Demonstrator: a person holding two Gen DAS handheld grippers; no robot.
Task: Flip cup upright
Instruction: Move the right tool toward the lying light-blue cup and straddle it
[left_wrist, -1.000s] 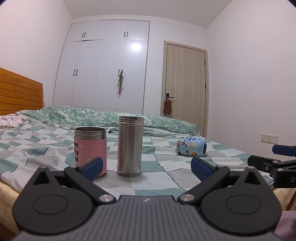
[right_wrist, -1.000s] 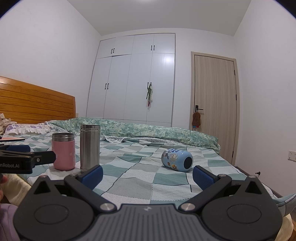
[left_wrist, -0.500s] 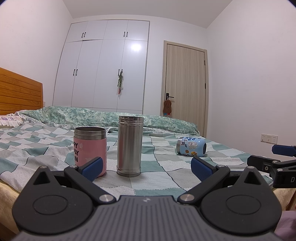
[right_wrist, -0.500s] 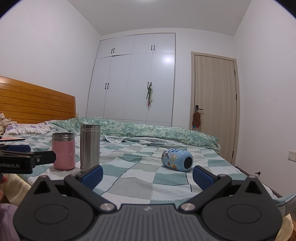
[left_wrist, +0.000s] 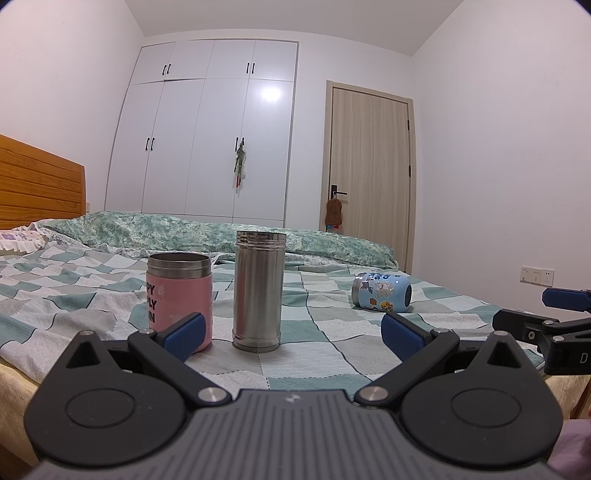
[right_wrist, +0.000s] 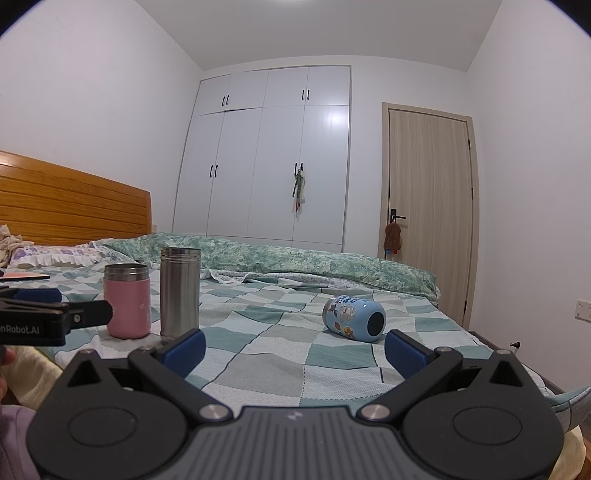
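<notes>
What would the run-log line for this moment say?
blue cup: on side, untouched | left claw: open | right claw: open | step: reach pending

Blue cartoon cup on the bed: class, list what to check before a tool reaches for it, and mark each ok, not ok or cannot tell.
1. Blue cartoon cup upright: not ok, it lies on its side on the checked bedspread.
2. Right tool open and empty: ok.
3. Left tool open and empty: ok.
4. Pink cup and steel flask stand apart from the blue cup: ok.
5. Space around the blue cup free of other things: ok.
6. Blue cup empty: cannot tell.
</notes>
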